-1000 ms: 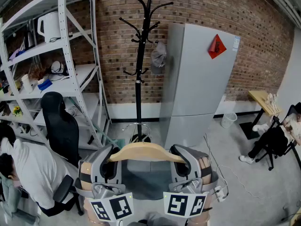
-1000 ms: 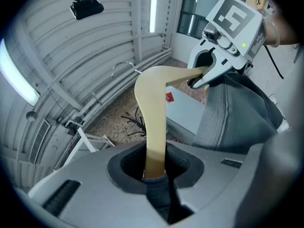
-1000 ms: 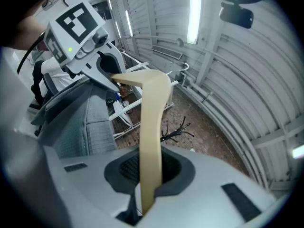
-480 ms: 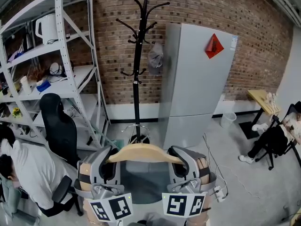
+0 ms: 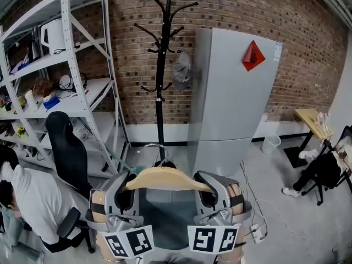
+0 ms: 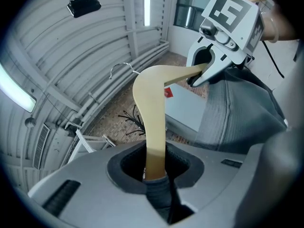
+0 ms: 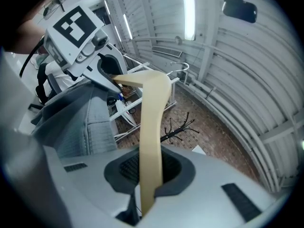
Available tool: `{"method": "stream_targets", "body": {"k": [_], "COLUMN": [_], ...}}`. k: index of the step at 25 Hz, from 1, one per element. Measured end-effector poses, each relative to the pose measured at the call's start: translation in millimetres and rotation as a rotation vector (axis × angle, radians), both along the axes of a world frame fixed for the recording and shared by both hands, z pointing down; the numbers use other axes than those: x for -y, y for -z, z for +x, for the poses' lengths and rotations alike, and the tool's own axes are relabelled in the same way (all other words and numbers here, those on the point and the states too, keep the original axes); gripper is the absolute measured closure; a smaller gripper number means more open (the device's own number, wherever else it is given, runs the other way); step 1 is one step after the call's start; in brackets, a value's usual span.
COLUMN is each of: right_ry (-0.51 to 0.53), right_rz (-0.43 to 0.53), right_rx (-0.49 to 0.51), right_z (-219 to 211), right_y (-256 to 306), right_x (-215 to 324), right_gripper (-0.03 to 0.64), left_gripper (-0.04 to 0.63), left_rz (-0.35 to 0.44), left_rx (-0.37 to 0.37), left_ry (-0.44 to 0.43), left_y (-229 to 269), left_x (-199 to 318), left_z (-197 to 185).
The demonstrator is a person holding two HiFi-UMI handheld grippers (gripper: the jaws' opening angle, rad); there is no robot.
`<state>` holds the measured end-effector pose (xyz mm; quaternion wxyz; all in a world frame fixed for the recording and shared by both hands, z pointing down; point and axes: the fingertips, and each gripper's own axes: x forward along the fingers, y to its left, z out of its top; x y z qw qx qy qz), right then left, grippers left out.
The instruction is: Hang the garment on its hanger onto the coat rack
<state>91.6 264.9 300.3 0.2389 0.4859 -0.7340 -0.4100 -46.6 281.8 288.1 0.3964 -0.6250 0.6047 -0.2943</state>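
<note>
Head view, nearest first: my left gripper (image 5: 125,193) and right gripper (image 5: 211,193) sit side by side low in the frame. Each grips one end of the wooden hanger (image 5: 168,177), which lies level between them. Left gripper view shows my left jaws pinching the hanger's arm, with a fold of the grey garment (image 5: 168,213) just beneath it. Right gripper view shows my right jaws clamped on the other arm. The garment drapes down from the hanger between the two grippers, and the hanger's metal hook (image 5: 155,147) rises from its middle.

Farther off, the black coat rack (image 5: 160,76) stands upright before the brick wall (image 5: 132,81), well apart from the hanger. A grey cap (image 5: 181,70) hangs on one peg. A grey refrigerator (image 5: 231,103) stands just right of the rack and white shelving (image 5: 82,65) to its left. A black office chair (image 5: 67,153) stands before the shelving, and a person (image 5: 27,202) in a white top is at the lower left edge.
</note>
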Motion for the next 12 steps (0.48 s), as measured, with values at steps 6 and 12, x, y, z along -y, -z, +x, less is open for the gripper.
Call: {"method": "stream_targets", "body": {"k": [6,12], "right_ry": [0.026,0.041], "right_rz": [0.007,0.002], "right_rx": [-0.011,-0.018], "right_z": [6,0], "right_y": [3,-3], "right_x": [30,65], "right_gripper": [0.572,0.572], "left_gripper": [0.514,0.514], "left_rz": [0.002,-0.012], "left_rx": [-0.002,-0.002], "left_ry": [0.032,0.058], "left_y": [0,-7], "left_x": [25,58], "left_z": [7,1]}}
